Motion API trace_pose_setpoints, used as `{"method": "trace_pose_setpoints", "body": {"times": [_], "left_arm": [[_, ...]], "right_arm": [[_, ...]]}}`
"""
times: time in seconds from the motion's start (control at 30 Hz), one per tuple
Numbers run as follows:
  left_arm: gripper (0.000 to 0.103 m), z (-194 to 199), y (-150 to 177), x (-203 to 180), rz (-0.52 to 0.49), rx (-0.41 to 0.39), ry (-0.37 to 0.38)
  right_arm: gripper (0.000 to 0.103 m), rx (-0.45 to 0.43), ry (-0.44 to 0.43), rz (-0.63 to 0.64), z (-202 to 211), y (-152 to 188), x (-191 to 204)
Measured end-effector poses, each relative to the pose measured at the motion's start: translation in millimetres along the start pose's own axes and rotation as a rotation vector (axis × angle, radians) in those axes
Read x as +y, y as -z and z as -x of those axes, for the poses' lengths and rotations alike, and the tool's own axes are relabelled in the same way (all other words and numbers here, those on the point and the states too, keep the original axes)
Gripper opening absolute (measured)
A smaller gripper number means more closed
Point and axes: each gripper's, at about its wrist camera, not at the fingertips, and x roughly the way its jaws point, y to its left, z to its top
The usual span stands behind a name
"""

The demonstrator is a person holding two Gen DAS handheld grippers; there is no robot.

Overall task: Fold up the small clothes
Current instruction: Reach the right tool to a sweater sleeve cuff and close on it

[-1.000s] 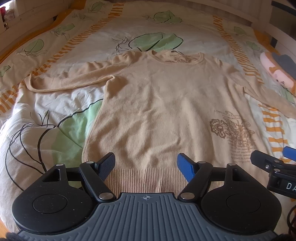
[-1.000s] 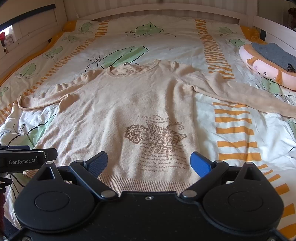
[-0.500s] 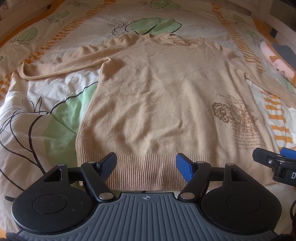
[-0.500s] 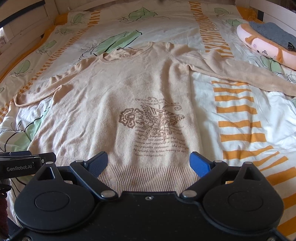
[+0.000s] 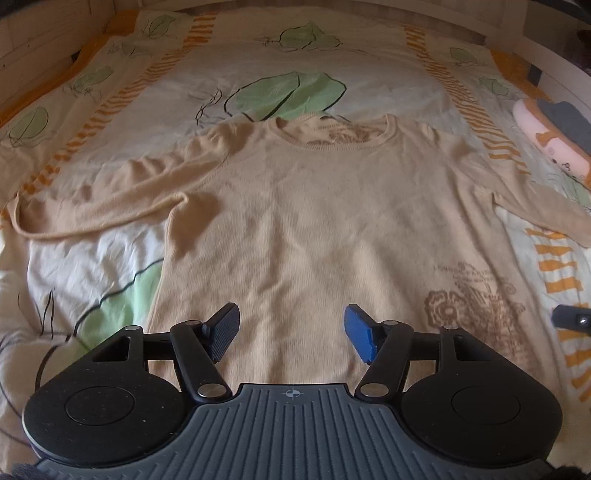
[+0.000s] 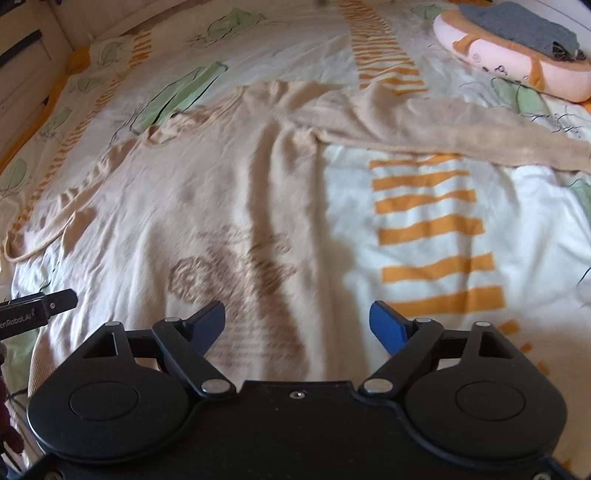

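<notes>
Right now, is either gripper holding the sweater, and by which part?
No. The left gripper and right gripper are closing over the sweater, gripping nothing.

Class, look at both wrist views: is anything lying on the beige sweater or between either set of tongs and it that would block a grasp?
Nothing visible does. The beige sweater lies flat on the leaf-print bedspread with bare knit under the left tongs and right tongs, both closing on air. The pink plush cushion lies well aside.

Sweater (image 5: pixel 314 229) lies flat on bedspread (image 5: pixel 332 62), neckline away from the cameras, sleeves spread left and right. Plush toy (image 6: pixel 517 62) sits right of it, folded garment (image 6: pixel 521 26) on top.
</notes>
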Motion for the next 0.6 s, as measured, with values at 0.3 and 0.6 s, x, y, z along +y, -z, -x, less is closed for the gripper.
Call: {"method": "trace_pose_setpoints", "body": {"times": [0.3,0.6], "left_arm": [[0.062,-53,-56,-16,0.032,-0.064,0.016],[0.062,-113,-80,-30,0.002,-0.054,-0.034]], "right_arm": [[0.094,-0.153,0.216,-0.123,-13,-72,-92],[0.093,-0.211,0.312,-0.346,-18,-95,-195]]}}
